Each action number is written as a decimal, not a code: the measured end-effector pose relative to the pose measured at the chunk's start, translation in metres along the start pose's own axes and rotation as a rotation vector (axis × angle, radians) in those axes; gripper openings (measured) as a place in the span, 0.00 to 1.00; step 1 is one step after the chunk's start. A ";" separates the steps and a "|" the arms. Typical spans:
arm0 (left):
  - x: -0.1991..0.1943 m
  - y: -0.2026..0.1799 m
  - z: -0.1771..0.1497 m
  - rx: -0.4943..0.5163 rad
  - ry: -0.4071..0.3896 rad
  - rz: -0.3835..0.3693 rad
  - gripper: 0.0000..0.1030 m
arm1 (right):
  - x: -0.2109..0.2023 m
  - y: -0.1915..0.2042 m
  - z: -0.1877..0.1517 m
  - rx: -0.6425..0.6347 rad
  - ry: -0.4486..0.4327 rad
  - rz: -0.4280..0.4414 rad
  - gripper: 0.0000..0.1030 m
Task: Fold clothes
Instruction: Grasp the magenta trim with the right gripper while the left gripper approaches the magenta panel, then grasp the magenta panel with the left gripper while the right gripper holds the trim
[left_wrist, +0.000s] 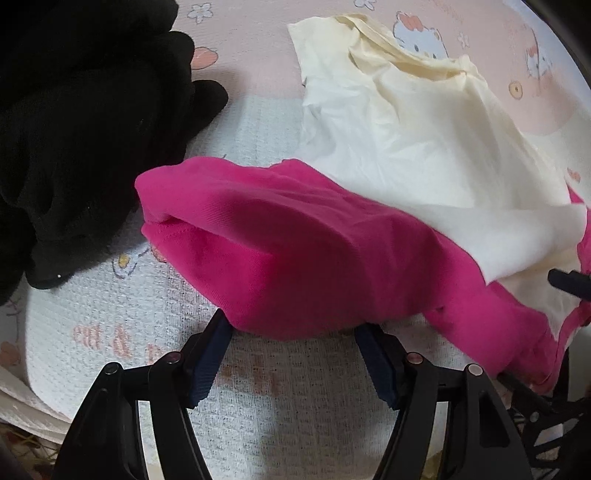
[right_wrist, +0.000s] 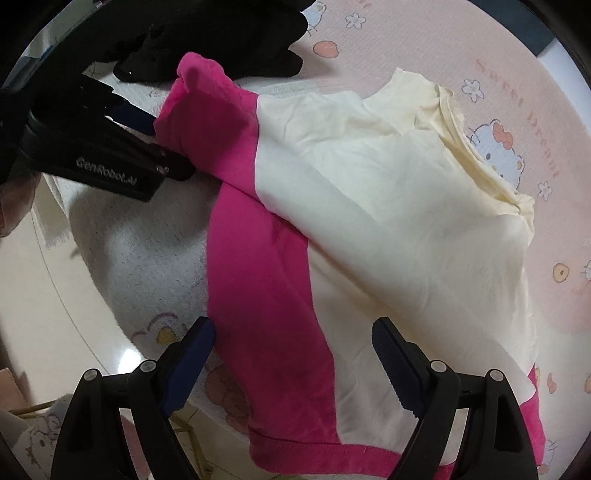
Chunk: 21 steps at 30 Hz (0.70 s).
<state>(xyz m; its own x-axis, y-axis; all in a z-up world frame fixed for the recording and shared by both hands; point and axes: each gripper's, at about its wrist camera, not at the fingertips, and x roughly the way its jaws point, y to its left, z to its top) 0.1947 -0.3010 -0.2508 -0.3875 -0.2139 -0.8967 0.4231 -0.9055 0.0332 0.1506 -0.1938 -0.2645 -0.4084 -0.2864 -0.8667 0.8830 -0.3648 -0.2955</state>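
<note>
A bright pink garment (left_wrist: 288, 251) lies bunched on the printed bed cover, and a cream garment (left_wrist: 417, 147) is spread over its right part. My left gripper (left_wrist: 295, 328) is open, with its blue-padded fingers on either side of the pink fold's near edge. In the right wrist view the pink garment (right_wrist: 258, 266) runs diagonally under the cream garment (right_wrist: 388, 206). My right gripper (right_wrist: 293, 325) is open just above their near end, where the pink hem shows. The left gripper (right_wrist: 173, 144) appears there at the pink cloth's far end. One right fingertip (left_wrist: 569, 282) shows at the edge of the left wrist view.
A heap of black clothes (left_wrist: 85, 122) sits to the left, also seen as black clothes (right_wrist: 221, 40) at the top of the right wrist view. The pink and white cartoon-print cover (left_wrist: 258, 66) stretches behind. A glossy pale floor (right_wrist: 55, 295) lies beyond the cover's edge.
</note>
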 end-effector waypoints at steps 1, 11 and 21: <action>0.000 0.000 0.000 -0.001 -0.004 0.000 0.64 | 0.001 0.000 0.000 -0.002 0.002 -0.005 0.79; -0.007 0.006 0.009 -0.059 -0.043 -0.022 0.26 | 0.004 0.000 0.005 0.039 0.031 0.092 0.15; -0.030 0.002 0.039 -0.092 -0.104 -0.083 0.22 | -0.023 -0.038 0.006 0.184 -0.017 0.157 0.06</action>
<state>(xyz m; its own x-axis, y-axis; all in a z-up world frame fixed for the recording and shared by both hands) 0.1755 -0.3106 -0.2065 -0.5052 -0.1811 -0.8438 0.4578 -0.8851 -0.0842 0.1249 -0.1789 -0.2305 -0.2750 -0.3665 -0.8888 0.8794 -0.4695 -0.0784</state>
